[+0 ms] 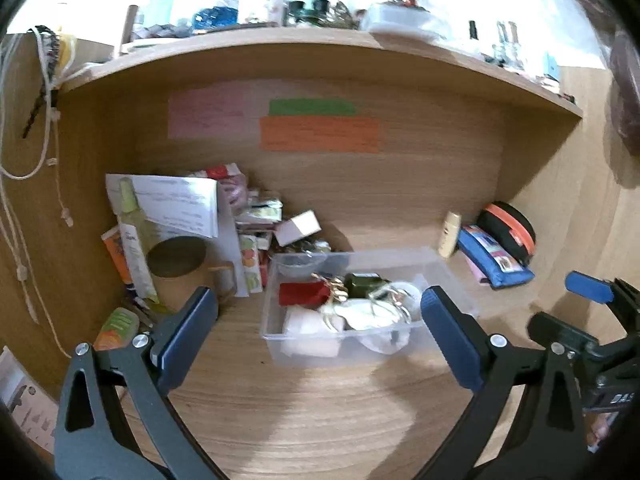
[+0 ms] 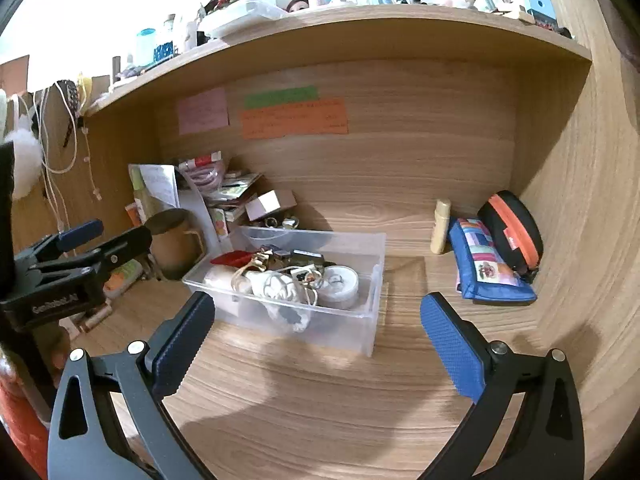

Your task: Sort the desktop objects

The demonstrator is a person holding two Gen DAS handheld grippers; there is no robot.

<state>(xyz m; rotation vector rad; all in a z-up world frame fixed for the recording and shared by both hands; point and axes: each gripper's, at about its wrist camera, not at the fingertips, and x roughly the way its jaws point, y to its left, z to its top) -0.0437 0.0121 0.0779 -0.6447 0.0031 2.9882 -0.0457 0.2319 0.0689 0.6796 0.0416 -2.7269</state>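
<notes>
Both tools, left tool (image 1: 318,330) and right tool (image 2: 316,334), gape wide and hold nothing above the wooden table (image 2: 320,400); the clear plastic box (image 2: 372,312) of trinkets sits mid-table, near the back edge.

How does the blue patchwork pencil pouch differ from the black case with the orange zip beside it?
The blue patchwork pencil pouch is long and flat, lying on the desk; the black case with the orange zip is rounded and stands on edge, leaning in the corner. The pouch carries coloured patches; the case is plain black apart from its zip. Both sit right of the clear plastic bin, outside it.
</notes>
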